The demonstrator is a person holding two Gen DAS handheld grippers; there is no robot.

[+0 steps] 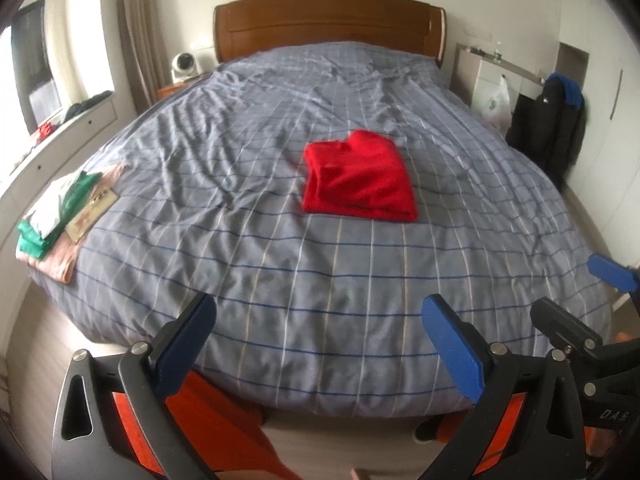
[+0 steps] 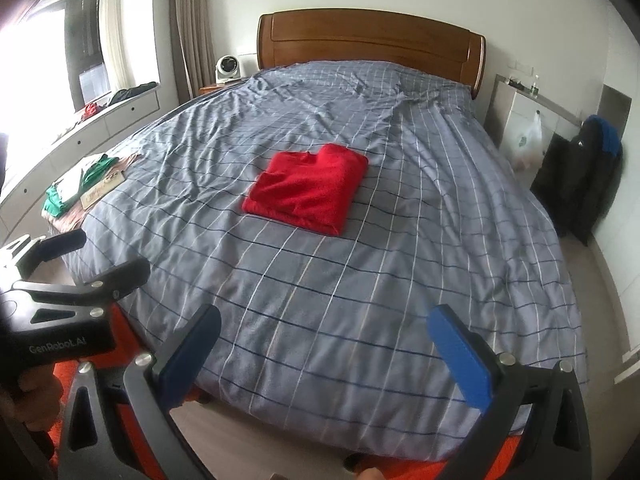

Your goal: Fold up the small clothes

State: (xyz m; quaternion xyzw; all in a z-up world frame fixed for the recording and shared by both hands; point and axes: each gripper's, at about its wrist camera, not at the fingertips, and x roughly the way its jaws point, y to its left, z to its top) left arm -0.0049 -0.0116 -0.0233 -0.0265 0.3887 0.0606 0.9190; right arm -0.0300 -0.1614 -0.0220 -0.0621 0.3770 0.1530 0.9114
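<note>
A red garment [image 1: 358, 178] [image 2: 306, 189] lies folded into a rough square in the middle of the bed's grey-blue checked cover [image 1: 260, 248] [image 2: 360, 272]. My left gripper [image 1: 320, 344] is held open over the foot of the bed, well short of the garment, with nothing between its blue pads. My right gripper [image 2: 326, 354] is open too and empty, at the same distance from the garment. Each gripper shows at the edge of the other's view: the right gripper [image 1: 580, 304] at the right, the left gripper [image 2: 96, 256] at the left.
A stack of folded clothes [image 1: 64, 208] [image 2: 82, 188], green, white and pink, rests at the bed's left edge. A wooden headboard [image 1: 328, 20] closes the far end. A dark jacket [image 1: 556, 128] hangs at the right wall, near a white cabinet [image 2: 520, 120]. A window bench [image 2: 100, 120] runs along the left.
</note>
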